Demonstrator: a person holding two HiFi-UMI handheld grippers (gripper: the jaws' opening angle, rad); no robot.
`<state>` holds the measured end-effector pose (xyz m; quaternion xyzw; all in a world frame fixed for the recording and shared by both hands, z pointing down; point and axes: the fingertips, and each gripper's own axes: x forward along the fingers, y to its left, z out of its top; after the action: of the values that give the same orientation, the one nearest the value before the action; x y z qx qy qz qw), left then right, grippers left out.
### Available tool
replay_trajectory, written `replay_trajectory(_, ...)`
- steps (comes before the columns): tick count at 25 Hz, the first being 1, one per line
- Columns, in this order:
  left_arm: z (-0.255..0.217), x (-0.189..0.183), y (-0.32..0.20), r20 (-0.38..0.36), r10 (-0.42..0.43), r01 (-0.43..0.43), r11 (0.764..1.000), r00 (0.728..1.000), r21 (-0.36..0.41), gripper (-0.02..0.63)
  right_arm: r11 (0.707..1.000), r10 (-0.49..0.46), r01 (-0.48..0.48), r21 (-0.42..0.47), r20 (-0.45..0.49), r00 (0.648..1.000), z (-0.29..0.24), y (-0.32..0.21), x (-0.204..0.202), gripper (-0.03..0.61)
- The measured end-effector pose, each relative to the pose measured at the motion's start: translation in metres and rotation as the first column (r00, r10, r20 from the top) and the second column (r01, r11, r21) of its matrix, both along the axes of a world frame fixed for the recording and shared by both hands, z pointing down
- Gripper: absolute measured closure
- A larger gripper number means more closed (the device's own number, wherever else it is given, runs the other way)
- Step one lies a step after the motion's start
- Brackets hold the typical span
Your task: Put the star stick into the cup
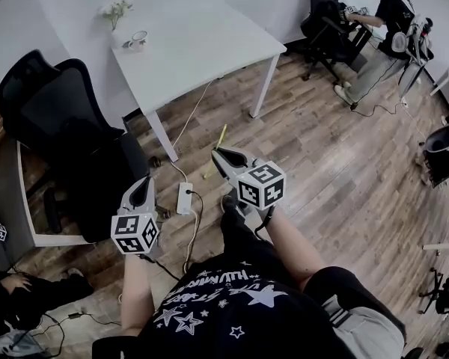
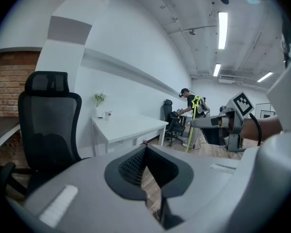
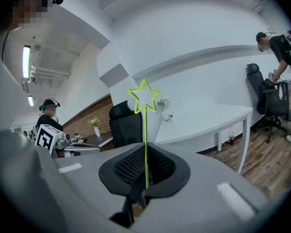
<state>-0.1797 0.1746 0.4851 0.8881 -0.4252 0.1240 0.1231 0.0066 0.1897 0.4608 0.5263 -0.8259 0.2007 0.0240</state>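
Projecting forward from the right hand-held gripper (image 3: 143,182), the star stick (image 3: 146,140) is clamped between its jaws.

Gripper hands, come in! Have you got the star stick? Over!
Right gripper shut on star stick. Left gripper shut, empty. Cup sits on the white table, away from both. Path looks open.

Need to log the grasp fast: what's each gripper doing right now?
Left gripper: closed, holding nothing.
Right gripper: closed on the star stick.
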Motion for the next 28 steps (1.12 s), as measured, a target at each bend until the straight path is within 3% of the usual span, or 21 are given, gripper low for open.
replay_trajectory(9, -0.007, 0.071, -0.094, 0.030, -0.015, 0.015, 1.000, 0.999, -0.002, 0.612, 1.000, -0.028, 0.028, -0.001, 0.028, 0.999, -0.004, -0.100, 0.072, 0.546)
replay_trajectory(16, -0.025, 0.110, -0.167, 0.032, -0.077, 0.076, 0.996, 0.997, 0.039, 0.612, 0.997, -0.076, 0.075, 0.032, 0.041, 0.996, -0.019, -0.176, 0.118, 0.546)
replay_trajectory(23, -0.033, 0.126, -0.210, 0.024, -0.144, 0.143, 0.989, 0.989, 0.047, 0.612, 0.993, -0.117, 0.114, 0.043, 0.057, 0.992, -0.026, -0.227, 0.143, 0.546)
replay_trajectory(28, -0.026, 0.120, -0.223, 0.019, -0.174, 0.173, 0.985, 0.985, 0.025, 0.611, 0.991, -0.134, 0.131, 0.035, 0.071, 0.989, -0.021, -0.251, 0.136, 0.546)
